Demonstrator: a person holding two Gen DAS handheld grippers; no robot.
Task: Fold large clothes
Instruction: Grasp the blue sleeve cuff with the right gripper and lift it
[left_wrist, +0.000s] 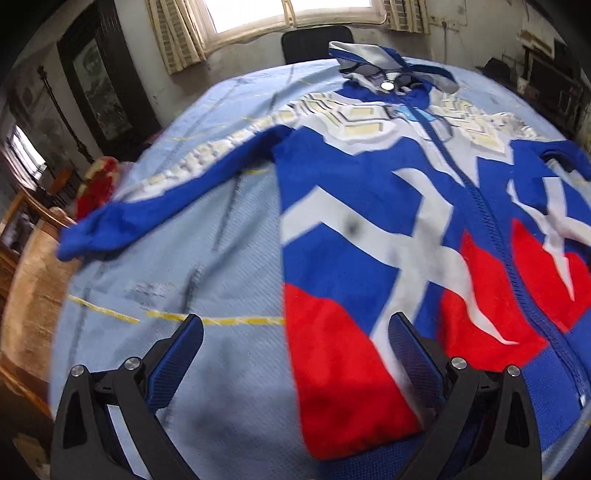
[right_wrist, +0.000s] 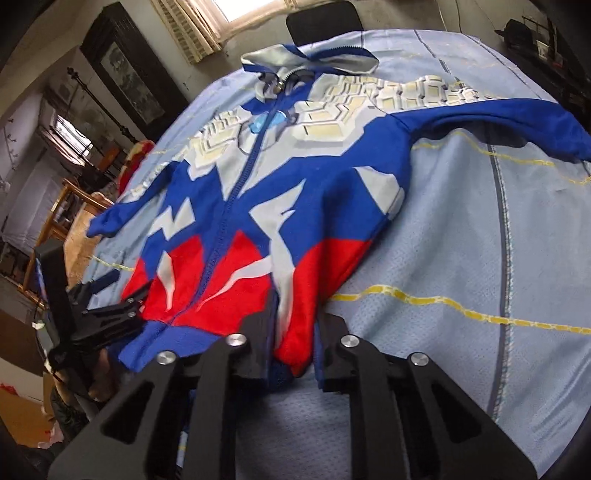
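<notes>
A zip-up jacket (left_wrist: 351, 221) in blue, red and silver lies front up on a table under a light blue cloth (left_wrist: 184, 240), hood at the far end. My left gripper (left_wrist: 295, 332) is open and hangs low over the jacket's near left hem corner, one finger over the red panel and the other over bare cloth. In the right wrist view the jacket (right_wrist: 240, 221) spreads ahead. My right gripper (right_wrist: 293, 332) is shut on the near right corner of the hem, and red fabric bunches up between its fingers. The left gripper (right_wrist: 122, 291) shows at the left edge.
The left sleeve (left_wrist: 166, 192) stretches towards the table's left edge, the right sleeve (right_wrist: 498, 118) to the right. A black chair (left_wrist: 317, 40) stands behind the far edge under a window. Wooden furniture (left_wrist: 33, 221) and a red and yellow bundle (left_wrist: 96, 184) sit left of the table.
</notes>
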